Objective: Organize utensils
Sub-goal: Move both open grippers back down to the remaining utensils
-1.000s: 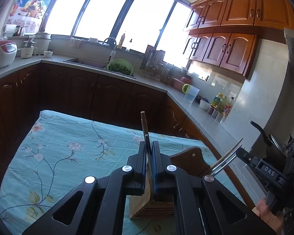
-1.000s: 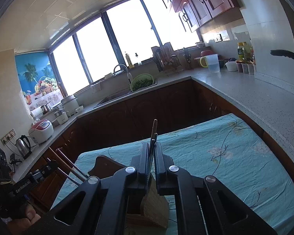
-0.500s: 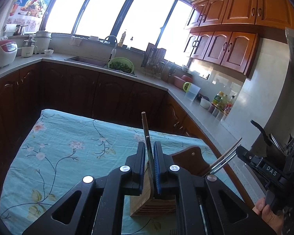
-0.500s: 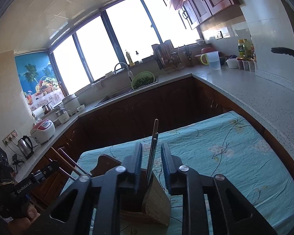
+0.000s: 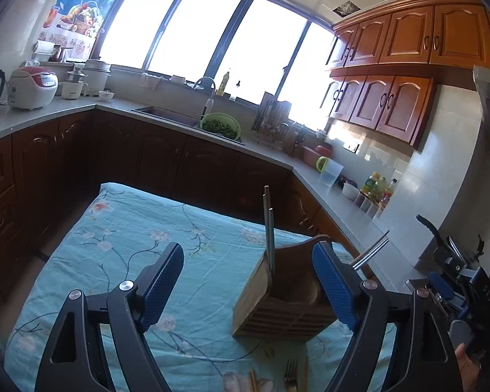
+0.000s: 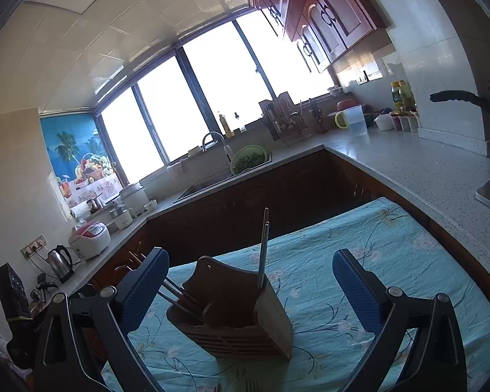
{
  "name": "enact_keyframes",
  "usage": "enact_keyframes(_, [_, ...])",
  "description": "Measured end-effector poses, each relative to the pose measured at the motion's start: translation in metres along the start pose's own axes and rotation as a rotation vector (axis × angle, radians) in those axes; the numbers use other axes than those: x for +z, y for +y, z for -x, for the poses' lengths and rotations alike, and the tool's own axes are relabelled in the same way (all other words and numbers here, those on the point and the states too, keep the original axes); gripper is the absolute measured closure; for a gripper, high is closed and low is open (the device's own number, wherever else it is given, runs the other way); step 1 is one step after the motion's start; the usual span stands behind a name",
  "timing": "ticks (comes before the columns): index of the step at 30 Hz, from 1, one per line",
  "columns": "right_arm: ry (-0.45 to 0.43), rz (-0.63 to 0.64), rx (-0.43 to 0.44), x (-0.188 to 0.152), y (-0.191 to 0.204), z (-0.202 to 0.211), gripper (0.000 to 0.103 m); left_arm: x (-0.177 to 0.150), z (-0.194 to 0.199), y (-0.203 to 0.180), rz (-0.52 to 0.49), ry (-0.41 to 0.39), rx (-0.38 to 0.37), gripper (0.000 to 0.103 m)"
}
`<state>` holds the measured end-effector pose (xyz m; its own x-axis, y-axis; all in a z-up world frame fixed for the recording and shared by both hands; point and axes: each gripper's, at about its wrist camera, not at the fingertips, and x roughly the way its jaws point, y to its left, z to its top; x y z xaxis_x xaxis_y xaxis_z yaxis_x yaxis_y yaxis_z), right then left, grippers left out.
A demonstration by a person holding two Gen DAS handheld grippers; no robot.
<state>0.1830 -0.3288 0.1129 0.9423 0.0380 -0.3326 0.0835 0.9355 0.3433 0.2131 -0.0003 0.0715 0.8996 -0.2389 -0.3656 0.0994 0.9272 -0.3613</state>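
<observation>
A wooden utensil holder (image 5: 279, 297) stands on the desk (image 5: 124, 248), which is covered with a turquoise floral cloth. Two slim metal chopsticks (image 5: 269, 228) stand nearly upright in the holder's near-left corner as the left wrist view shows it; in the right wrist view the same pair (image 6: 263, 251) rises from the right side of the holder (image 6: 241, 313). More utensil handles (image 6: 176, 294) lean out of the holder's left side in the right wrist view, and in the left wrist view they (image 5: 370, 251) poke out to the right behind the blue pad.

The left hand-held gripper (image 5: 248, 281) is spread wide, its jaws having just been opening; the chopsticks and part of the holder sit in the gap, but neither blue pad touches them. The right hand-held gripper (image 6: 251, 287) is also spread wide, its jaws having just been opening, with the holder between the pads and clear of both. The right hand-held gripper also shows at the right edge of the left wrist view (image 5: 441, 285), a bit of the person's hand (image 5: 465, 366) below it.

At the near edge of the desk lies a fork (image 5: 290, 374), its tines pointing toward the holder, with a wooden stick (image 5: 253, 380) just left of it. Beyond the desk, dark cabinets carry a pale counter (image 5: 310, 170) with a green colander (image 5: 220, 125), a rice cooker (image 5: 32, 86) and a kettle (image 6: 60, 263).
</observation>
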Motion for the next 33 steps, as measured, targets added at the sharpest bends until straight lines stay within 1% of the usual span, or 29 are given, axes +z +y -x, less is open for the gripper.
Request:
enact_keyframes(5, [0.037,0.0,-0.015,-0.024,-0.006,0.021,0.002,-0.024,0.028,0.006,0.008,0.036,0.011,0.02])
enact_keyframes(9, [0.057,0.008,-0.047,-0.048,-0.012,0.041,0.002,-0.037,0.052,0.013,0.017,0.053,0.03,0.02])
enact_keyframes(16, [0.118,-0.003,-0.078,-0.082,-0.023,0.064,0.002,-0.054,0.073,0.022,0.043,0.118,0.05,0.02])
enact_keyframes(23, [0.17,-0.012,-0.085,-0.106,-0.025,0.073,0.002,-0.064,0.07,0.02,0.031,0.203,0.054,0.02])
enact_keyframes(29, [0.204,-0.012,-0.096,-0.115,-0.027,0.073,0.002,-0.07,0.062,0.007,-0.007,0.288,0.05,0.02])
enact_keyframes(33, [0.214,-0.022,-0.103,-0.119,-0.029,0.073,0.002,-0.072,0.056,-0.004,-0.043,0.33,0.047,0.02])
